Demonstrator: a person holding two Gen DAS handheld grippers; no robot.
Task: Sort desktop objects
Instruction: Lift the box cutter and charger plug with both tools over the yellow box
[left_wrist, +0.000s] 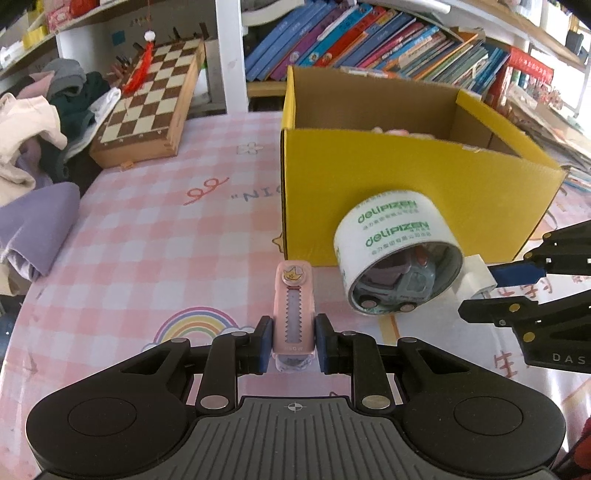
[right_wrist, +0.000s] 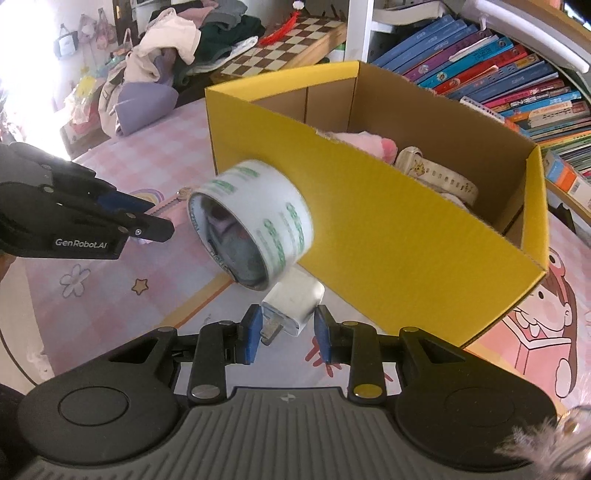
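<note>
One pink plastic utility knife (left_wrist: 293, 317) sits clamped in the left tongs (left_wrist: 293, 341); one white plug adapter (right_wrist: 293, 308) is gripped by the right tongs (right_wrist: 284, 338), near one tape roll (right_wrist: 251, 225).

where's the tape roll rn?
The tape roll is tilted in front of the yellow box, right of the left gripper, touching the white charger in the right gripper.
</note>
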